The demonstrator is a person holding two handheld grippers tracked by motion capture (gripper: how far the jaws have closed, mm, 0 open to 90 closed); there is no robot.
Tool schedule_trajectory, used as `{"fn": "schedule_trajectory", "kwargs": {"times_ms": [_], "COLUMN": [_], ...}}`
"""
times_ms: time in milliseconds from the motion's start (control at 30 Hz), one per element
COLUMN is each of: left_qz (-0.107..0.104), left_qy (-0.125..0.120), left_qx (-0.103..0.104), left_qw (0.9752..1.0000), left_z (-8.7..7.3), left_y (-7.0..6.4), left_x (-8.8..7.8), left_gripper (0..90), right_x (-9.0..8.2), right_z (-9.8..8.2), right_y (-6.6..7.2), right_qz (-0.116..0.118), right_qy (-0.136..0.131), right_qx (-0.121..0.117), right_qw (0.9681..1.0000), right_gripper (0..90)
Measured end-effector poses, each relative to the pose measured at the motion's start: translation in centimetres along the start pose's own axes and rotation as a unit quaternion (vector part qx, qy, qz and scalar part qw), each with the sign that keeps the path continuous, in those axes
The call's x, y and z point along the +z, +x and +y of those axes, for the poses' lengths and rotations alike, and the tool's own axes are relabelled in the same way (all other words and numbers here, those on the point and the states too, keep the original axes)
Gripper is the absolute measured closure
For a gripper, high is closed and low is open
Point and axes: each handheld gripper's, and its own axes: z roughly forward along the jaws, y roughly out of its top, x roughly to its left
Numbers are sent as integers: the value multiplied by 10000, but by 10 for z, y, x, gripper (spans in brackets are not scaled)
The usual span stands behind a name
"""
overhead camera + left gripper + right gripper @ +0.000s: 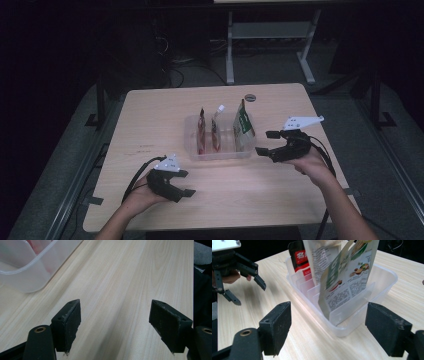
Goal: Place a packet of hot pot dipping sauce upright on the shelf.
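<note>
A clear plastic divider bin stands mid-table with three upright pouches in its slots: a dark red one, a white one and a green one. My right gripper is open just right of the bin, facing the green pouch, nothing between its jaws. My left gripper is open over bare wood near the front left, below the bin, and holds nothing. It also appears far off as the left gripper in the right gripper view.
The light wooden table has a small dark round thing near its far edge. Beyond it stand a white table frame and cables on a grey floor. The table's right edge lies close to my left gripper's view.
</note>
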Motion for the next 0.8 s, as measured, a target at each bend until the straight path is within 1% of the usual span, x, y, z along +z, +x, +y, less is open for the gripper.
{"fn": "schedule_trajectory", "kwargs": {"times_ms": [167, 267, 333, 400, 467, 567, 633, 700, 800], "left_qz": [13, 6, 9, -22, -40, -107, -144, -163, -167], "left_qy": [9, 4, 80, 153, 250, 349, 392, 436, 413], "left_qx": [33, 23, 32, 72, 105, 165, 192, 209, 198], "left_qw": [10000, 10000, 10000, 9999, 9996, 9992, 9989, 9987, 9988], "left_z": [0, -1, -1, -2, -3, -3, -3, -3, -3], "left_y": [-1, -2, -2, -3, -4, -5, -5, -6, -6], "left_x": [-1, 0, 2, 4, 6, 9, 11, 12, 13], "left_gripper": [251, 251, 252, 251, 251, 250, 249, 249, 249], "right_x": [-4, -5, -5, -2, 2, 9, 15, 18, 19], "right_z": [-14, -26, -34, -43, -52, -59, -61, -63, -64], "right_y": [9, 14, 17, 21, 24, 28, 30, 32, 33], "right_qz": [-19, -30, -57, -95, -106, -99, -190, -202, -172], "right_qy": [-17, 29, 97, 227, 417, 762, 922, 1044, 1073], "right_qx": [-41, -28, -38, -45, -95, -241, -388, -511, -523], "right_qw": [10000, 10000, 9999, 9997, 9990, 9967, 9948, 9930, 9927], "right_gripper": [199, 194, 188, 180, 178, 172, 165, 158, 158]}}
